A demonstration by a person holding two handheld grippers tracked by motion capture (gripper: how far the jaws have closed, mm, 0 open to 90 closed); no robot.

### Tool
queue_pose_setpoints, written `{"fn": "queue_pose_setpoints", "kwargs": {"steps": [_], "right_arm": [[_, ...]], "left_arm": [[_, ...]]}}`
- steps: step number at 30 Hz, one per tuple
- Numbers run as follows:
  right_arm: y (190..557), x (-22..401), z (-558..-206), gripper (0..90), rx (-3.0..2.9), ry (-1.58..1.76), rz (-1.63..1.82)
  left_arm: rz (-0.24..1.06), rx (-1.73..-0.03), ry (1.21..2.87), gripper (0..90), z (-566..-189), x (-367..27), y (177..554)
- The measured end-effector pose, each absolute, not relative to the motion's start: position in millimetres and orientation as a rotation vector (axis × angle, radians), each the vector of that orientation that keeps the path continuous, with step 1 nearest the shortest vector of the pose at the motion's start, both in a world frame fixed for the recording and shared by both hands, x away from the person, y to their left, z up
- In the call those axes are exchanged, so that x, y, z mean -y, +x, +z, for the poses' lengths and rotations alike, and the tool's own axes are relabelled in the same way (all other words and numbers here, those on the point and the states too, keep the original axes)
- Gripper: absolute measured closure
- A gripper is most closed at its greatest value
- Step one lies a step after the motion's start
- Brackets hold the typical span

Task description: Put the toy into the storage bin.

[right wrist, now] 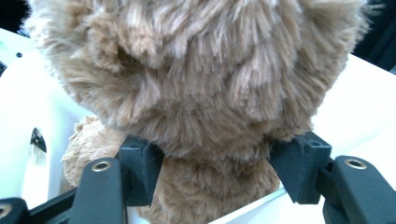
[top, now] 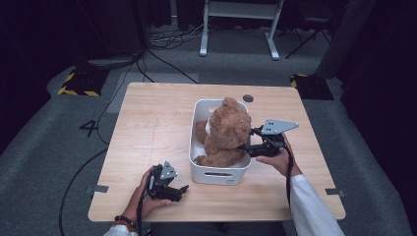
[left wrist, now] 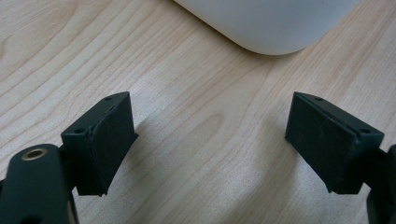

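Teddy bear point(top: 227, 132) sits in white bin point(top: 219, 175); right gripper point(top: 252, 140) spread around its neck, left gripper point(top: 183, 189) open w/ nothing between, near bin's front corner.

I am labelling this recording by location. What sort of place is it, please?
Probably a lab or recording studio, not a home. Dark curtains surround a lone wooden table on grey carpet, cables run across the floor, and hazard-striped base plates sit behind it.

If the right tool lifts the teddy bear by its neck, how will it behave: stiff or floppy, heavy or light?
The teddy bear looks plush, so probably light, its limbs drooping. The right tool straddles the neck under the broad head, so slipping seems unlikely. The white bin may shift slightly.
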State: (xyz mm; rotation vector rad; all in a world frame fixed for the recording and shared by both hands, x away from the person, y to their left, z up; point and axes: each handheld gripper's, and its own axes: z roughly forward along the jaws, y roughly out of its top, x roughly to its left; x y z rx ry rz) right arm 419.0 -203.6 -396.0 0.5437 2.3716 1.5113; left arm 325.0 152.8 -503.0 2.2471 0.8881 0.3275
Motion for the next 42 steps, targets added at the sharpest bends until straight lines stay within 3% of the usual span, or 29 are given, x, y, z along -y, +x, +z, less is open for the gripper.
{"fn": "queue_pose_setpoints", "kwargs": {"steps": [14, 42], "right_arm": [[416, 211, -389, 31.8, -2.352, 0.561, 1.459], [410, 244, -378, 28.7, -2.308, 0.607, 1.373]], "left_arm": [[0.328, -0.888, 2.247, 15.8, -503, -153, 325], [0.328, -0.888, 2.247, 15.8, -503, -153, 325]]}}
